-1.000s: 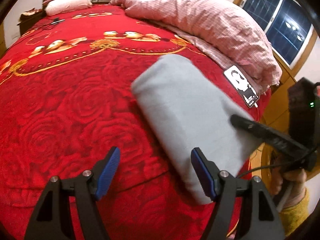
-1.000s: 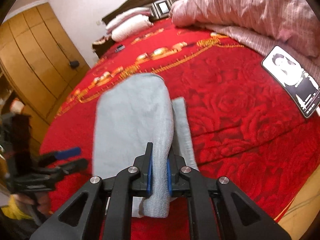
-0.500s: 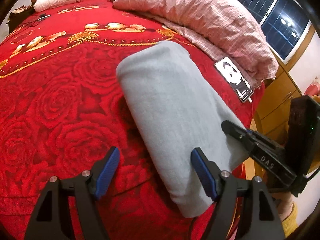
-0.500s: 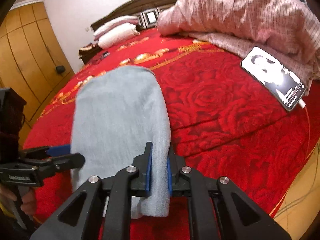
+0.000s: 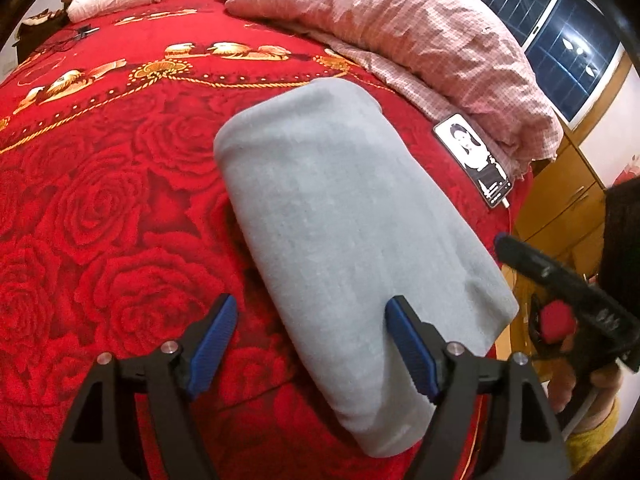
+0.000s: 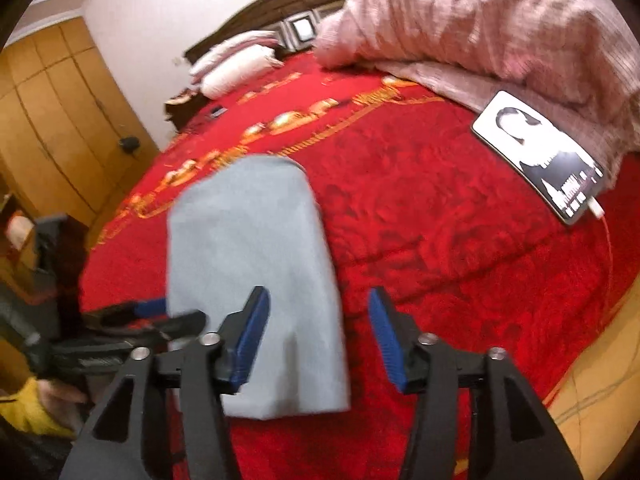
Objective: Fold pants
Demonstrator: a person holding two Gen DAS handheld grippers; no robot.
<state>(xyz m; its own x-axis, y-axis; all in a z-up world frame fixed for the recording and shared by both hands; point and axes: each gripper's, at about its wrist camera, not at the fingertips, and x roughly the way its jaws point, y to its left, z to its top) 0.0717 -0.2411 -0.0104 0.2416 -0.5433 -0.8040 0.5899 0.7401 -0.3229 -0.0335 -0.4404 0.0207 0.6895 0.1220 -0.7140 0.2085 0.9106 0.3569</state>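
Grey folded pants (image 5: 340, 232) flat on bed — left gripper (image 5: 310, 340), right gripper (image 6: 316, 336) agape just above.

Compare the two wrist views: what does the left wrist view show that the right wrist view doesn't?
Only the left wrist view shows the dark window. Only the right wrist view shows the wooden wardrobe. Both show the folded grey pants on the red rose bedspread, the phone beside the pink quilt, and the left gripper and right gripper open.
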